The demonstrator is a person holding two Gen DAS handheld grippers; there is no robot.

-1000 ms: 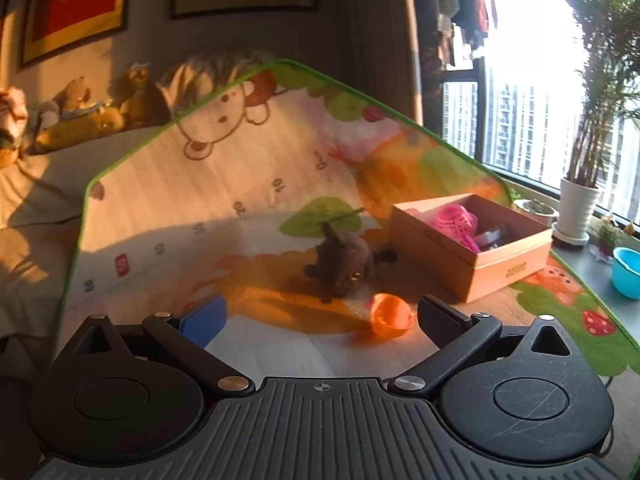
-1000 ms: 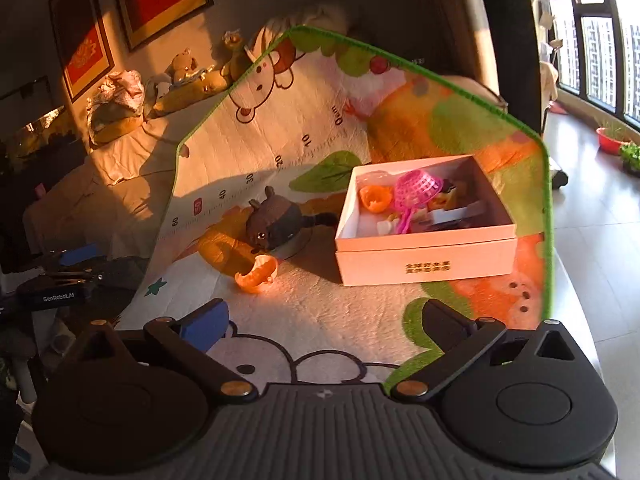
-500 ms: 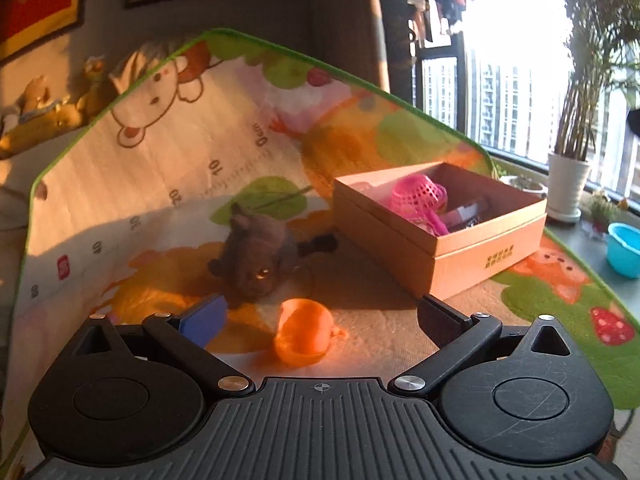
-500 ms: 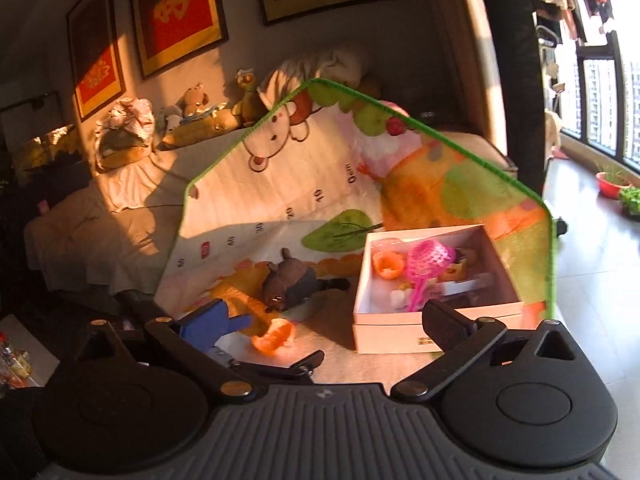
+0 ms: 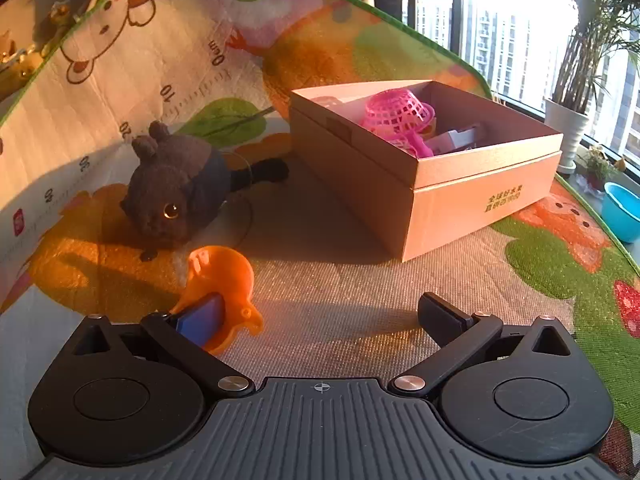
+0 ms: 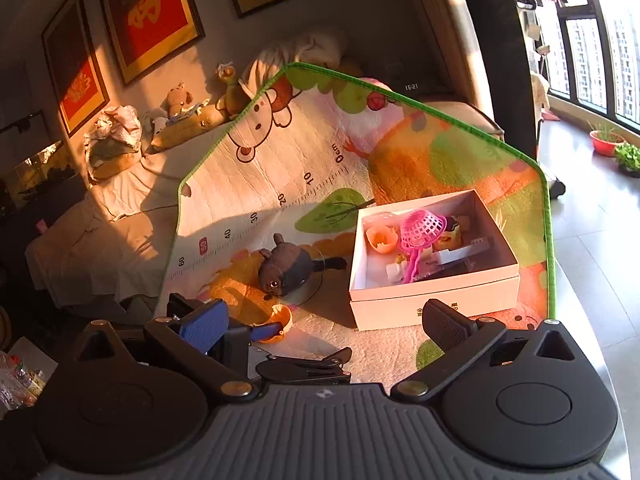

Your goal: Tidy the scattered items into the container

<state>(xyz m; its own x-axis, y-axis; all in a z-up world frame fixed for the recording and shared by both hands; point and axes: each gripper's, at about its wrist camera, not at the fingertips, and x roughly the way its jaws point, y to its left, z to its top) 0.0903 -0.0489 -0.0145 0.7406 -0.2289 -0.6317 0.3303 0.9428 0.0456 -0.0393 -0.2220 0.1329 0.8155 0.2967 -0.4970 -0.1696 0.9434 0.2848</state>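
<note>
An orange plastic cup point(image 5: 224, 280) lies on its side on the play mat, just in front of a dark plush animal point(image 5: 180, 192). My left gripper point(image 5: 320, 316) is open, and its blue left pad point(image 5: 200, 320) sits inside the cup's mouth; the right finger stands well apart on bare mat. The cardboard box point(image 5: 480, 196) to the right holds a pink mesh basket point(image 5: 396, 116) and other toys. In the right wrist view my right gripper point(image 6: 324, 324) hangs open and high above the mat, over the left gripper point(image 6: 304, 344), the cup point(image 6: 282, 318), the plush point(image 6: 288, 268) and the box point(image 6: 432, 284).
The mat point(image 6: 280, 168) curls up against a sofa with soft toys point(image 6: 180, 120) behind. A blue bowl point(image 5: 624, 216) and a white plant pot point(image 5: 568, 136) stand by the window beyond the mat's right edge. A red pot point(image 6: 604, 142) sits on the floor.
My left gripper has moved forward and down to the orange cup, slipping its left pad into the cup. The right gripper has pulled back and up, widening its view.
</note>
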